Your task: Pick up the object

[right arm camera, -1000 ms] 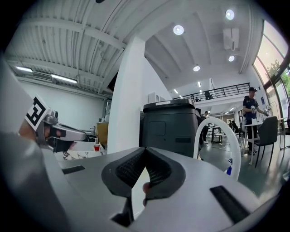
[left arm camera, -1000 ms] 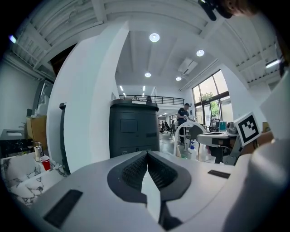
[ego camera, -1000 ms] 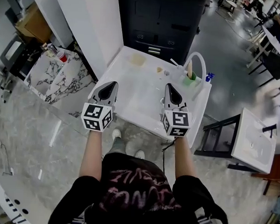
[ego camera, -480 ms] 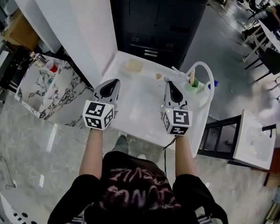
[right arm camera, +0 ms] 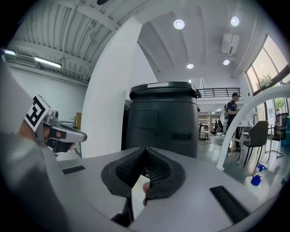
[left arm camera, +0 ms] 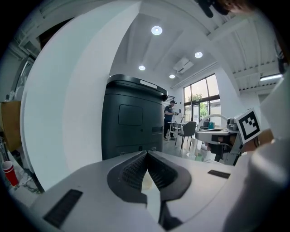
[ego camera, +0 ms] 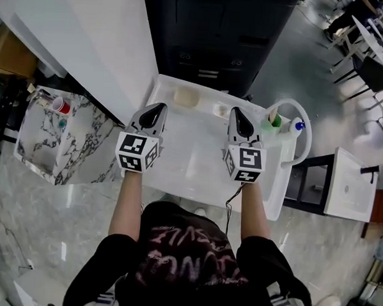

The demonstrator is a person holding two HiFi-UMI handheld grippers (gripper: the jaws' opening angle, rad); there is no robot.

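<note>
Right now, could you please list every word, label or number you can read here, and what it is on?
No text can be read.
Shirt: pink print, too blurred to read.
Black machine: small pale labels, too small to read.
Marker cubes: black-and-white squares only, no letters.

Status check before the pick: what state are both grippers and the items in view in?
left gripper: jaws shut, empty, over the white table.
right gripper: jaws shut, empty.
beige block: lying flat near the table's far edge, untouched.
green cup: upright at the right edge.
red cup: upright on the marble counter.
</note>
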